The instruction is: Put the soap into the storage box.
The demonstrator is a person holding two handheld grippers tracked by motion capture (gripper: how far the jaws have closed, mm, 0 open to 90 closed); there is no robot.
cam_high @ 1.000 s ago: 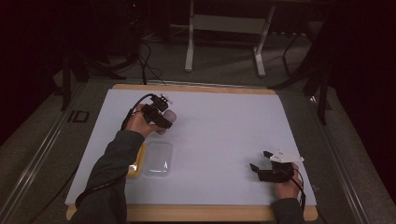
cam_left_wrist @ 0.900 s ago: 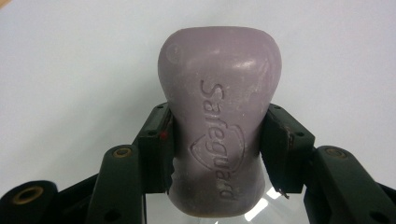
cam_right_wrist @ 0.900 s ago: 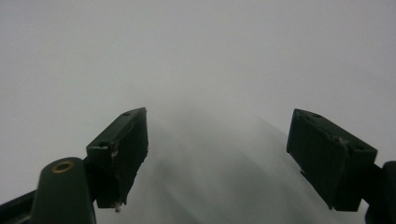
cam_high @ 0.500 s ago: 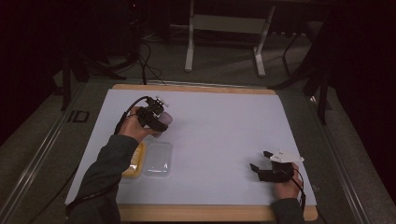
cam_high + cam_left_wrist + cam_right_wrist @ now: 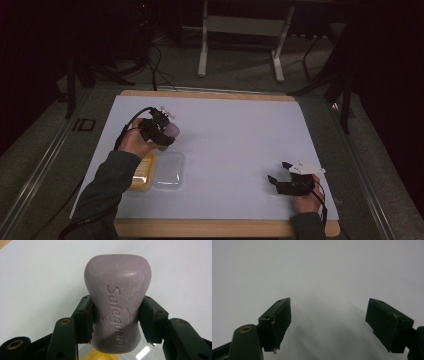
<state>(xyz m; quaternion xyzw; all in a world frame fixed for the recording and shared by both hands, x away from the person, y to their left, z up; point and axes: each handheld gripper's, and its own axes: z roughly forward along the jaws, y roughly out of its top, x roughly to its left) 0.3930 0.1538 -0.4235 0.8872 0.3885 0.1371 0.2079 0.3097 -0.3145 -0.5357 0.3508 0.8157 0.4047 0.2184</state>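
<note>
A purple bar of soap, stamped "Safeguard", sits clamped between the two black jaws of my left gripper. In the high view that left gripper holds the soap a little above the white mat, at the left, just beyond a soap case. The case lies open on the mat: a yellow half and a clear half side by side. My right gripper rests near the mat's front right corner, and in its own view the right gripper stands open over bare white surface.
The white mat covers a wooden board. Dark floor, cables and a metal stand lie beyond the far edge.
My left hand has carried the soap a little toward me and to the left, nearer the open case. The right hand has stayed put.
</note>
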